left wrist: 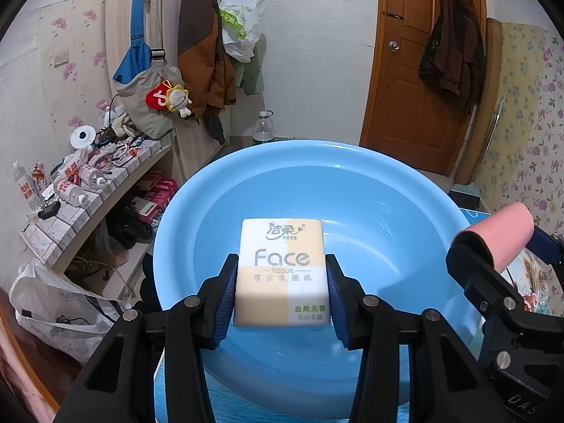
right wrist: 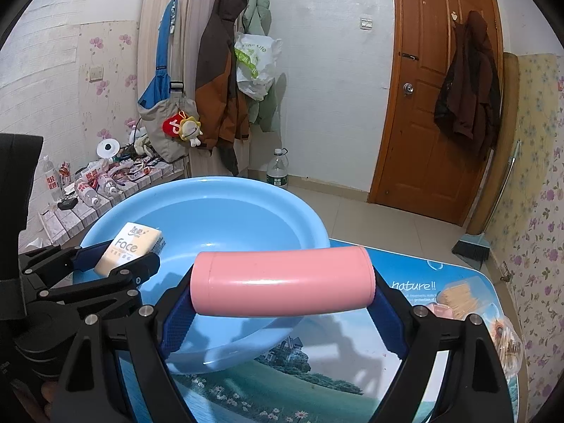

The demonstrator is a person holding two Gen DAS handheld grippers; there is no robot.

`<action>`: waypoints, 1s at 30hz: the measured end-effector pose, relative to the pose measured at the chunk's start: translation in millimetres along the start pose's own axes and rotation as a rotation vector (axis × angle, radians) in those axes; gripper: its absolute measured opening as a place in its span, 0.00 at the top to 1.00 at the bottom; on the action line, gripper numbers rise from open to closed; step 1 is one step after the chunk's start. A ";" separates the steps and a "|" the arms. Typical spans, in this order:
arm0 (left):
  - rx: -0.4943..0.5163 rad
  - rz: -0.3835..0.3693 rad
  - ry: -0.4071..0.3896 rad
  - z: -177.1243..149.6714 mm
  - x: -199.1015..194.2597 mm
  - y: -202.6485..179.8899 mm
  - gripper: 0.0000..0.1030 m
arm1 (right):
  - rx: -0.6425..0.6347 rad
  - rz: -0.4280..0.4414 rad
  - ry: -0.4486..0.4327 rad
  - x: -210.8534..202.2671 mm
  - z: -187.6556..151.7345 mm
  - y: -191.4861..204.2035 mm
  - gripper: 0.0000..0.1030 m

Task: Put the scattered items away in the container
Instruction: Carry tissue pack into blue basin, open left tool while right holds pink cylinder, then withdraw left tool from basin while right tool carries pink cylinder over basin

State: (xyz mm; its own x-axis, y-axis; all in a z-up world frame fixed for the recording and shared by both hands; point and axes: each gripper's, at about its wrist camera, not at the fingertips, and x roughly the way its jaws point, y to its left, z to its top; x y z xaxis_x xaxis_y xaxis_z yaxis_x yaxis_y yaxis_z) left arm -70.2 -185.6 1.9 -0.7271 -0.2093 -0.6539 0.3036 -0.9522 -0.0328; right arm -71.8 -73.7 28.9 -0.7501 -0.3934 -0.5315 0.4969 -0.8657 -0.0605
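Two views. Left wrist: the left hand-held gripper (left wrist: pixel 282 292) clamps a tissue pack (left wrist: pixel 282 271) by its sides above the blue basin (left wrist: pixel 387 211). Right wrist: the right hand-held gripper (right wrist: pixel 282 303) grips a pink cylinder (right wrist: pixel 282 278) end to end, over the basin's near rim and the printed surface (right wrist: pixel 352 370).

Both fisheye views are evenly lit and sharp at centre, with walls bowing toward dark corner vignettes. Glare streaks the pink cylinder (right wrist: pixel 282 283); gripper shadows fall on the printed tabletop (right wrist: pixel 338 363) and inside the blue basin (left wrist: pixel 370 232)
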 end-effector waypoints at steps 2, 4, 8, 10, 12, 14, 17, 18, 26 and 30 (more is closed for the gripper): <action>0.002 0.007 -0.004 0.3 -1.3 0.2 0.52 | 0.000 -0.001 0.000 0.1 0.1 -0.3 0.14; 0.002 0.017 -0.013 1.1 -3.2 1.5 0.47 | 0.003 -0.002 0.001 0.6 -0.2 -0.7 0.14; 0.009 0.035 -0.036 3.8 -9.7 1.4 0.37 | 0.008 -0.011 -0.003 0.8 0.5 -1.6 0.14; 0.003 0.041 -0.038 5.2 -12.0 2.7 0.30 | 0.011 -0.013 -0.005 -0.2 1.1 -2.2 0.14; -0.003 0.045 -0.041 5.7 -13.9 5.3 0.23 | 0.013 -0.015 -0.006 -1.7 1.0 -3.4 0.14; -0.005 0.052 -0.044 4.9 -16.7 6.0 0.16 | 0.014 -0.017 -0.008 -3.8 1.1 -4.7 0.14; -0.016 0.083 -0.032 2.4 -19.5 8.9 0.02 | 0.016 -0.022 -0.012 -6.9 0.4 -6.2 0.14; -0.022 0.085 -0.025 1.9 -18.8 10.1 0.01 | 0.017 -0.026 -0.014 -8.3 0.1 -6.8 0.14; 0.034 0.139 0.011 1.0 -23.7 6.5 0.00 | 0.017 -0.025 -0.020 -18.3 -3.0 -5.9 0.14; 0.050 0.160 -0.013 2.8 -32.8 5.3 0.00 | 0.020 -0.024 -0.031 -24.0 -0.2 -4.6 0.14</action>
State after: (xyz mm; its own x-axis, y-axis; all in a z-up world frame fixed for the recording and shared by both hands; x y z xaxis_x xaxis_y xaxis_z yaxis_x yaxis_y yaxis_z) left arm -46.4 -184.4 25.3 -0.6800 -0.3618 -0.6378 0.3852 -0.9163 0.1092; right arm -56.0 -60.2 41.8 -0.7753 -0.3815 -0.5034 0.4699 -0.8810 -0.0560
